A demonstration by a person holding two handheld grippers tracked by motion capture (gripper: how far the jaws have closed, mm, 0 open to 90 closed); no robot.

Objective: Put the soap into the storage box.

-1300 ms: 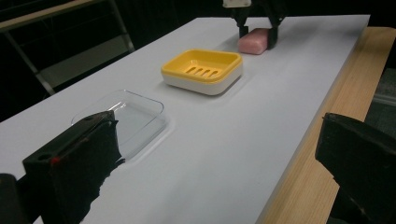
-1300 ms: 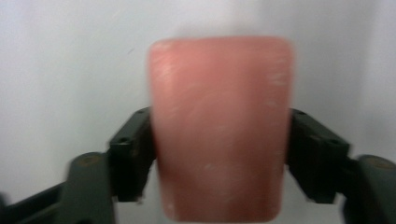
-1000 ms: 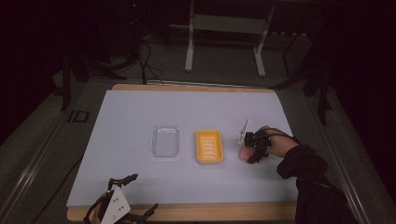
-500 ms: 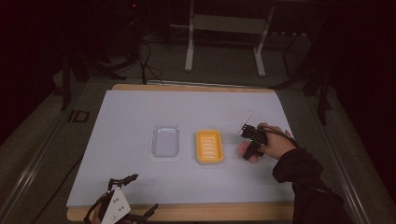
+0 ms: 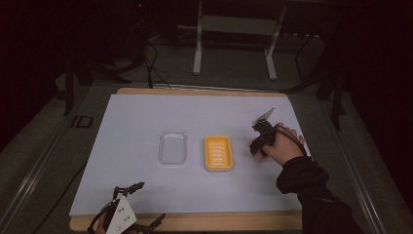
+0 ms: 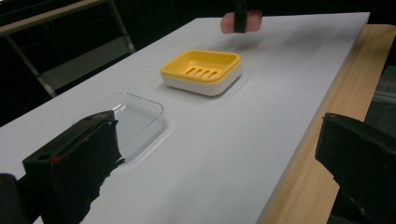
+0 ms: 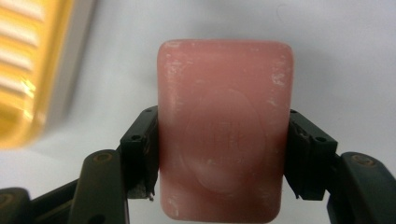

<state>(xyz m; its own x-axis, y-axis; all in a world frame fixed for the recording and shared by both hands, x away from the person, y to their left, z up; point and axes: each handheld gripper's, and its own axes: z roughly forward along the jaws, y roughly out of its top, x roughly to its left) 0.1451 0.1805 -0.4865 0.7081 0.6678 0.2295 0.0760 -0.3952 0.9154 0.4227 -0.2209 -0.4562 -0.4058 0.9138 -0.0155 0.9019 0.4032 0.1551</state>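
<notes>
Between the two black jaws of the right gripper [image 7: 219, 154] sits a pink rectangular bar of soap [image 7: 223, 126], its corners rounded, its matte surface scuffed with pale whitish marks and pressed with a faint oval stamp in the middle. The jaws clamp it on both long sides, so the gripper is closed on the bar. From the high view this gripper [image 5: 257, 144] and the person's right hand [image 5: 282, 148] are over the white sheet just to the right of the yellow plastic soap dish [image 5: 217, 152], apart from it. The dish is a shallow rounded rectangle with slotted ribs in its floor and a paler base beneath; its blurred edge shows at the left of the right gripper view. Left of it, near but not touching, lies a clear shallow rectangular tray [image 5: 173, 146] with rounded corners, glossy and see-through. Both rest on the smooth white sheet covering the wooden table [image 5: 229, 220], whose pale wood edge shows along the near side. At that near edge is the left gripper [image 5: 139, 207], its jaws spread wide with nothing between them.
</notes>
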